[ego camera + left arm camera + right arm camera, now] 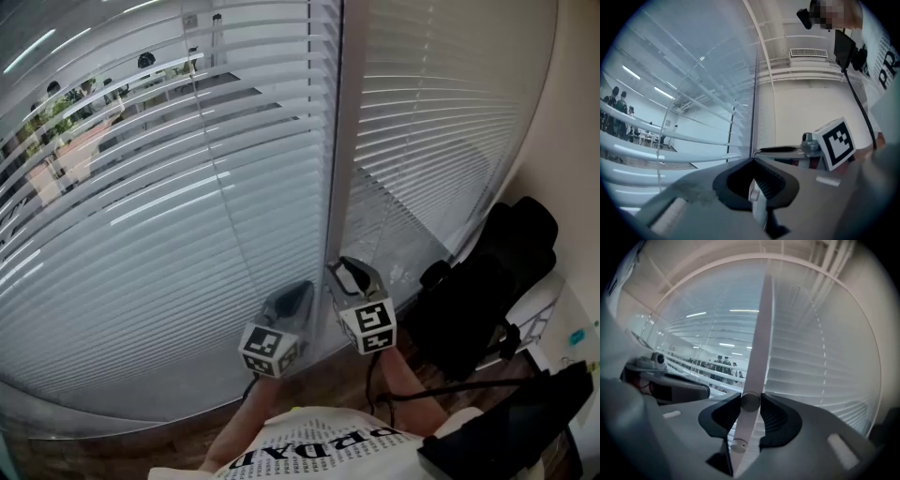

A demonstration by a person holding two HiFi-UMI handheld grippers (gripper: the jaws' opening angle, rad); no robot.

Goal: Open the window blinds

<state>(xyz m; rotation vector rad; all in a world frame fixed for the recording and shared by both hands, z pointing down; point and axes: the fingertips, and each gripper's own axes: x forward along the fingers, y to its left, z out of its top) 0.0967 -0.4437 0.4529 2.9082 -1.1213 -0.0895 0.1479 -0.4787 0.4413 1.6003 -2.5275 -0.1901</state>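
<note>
the right hand-held gripper [750, 401] is clamped on the white tilt wand [760, 333], which hangs by the window frame [339, 141] between two window blinds [159, 225]. the left blind's upper slats are tilted open. the left hand-held gripper [754, 161] sits just beside the right one, jaws together.

The blind slats [169, 234] are seen as smooth, glossy pale strips. The wand [757, 357] is finished in smooth white plastic. The right tool [751, 401] is moulded matt grey, with ribbed black pads.
</note>
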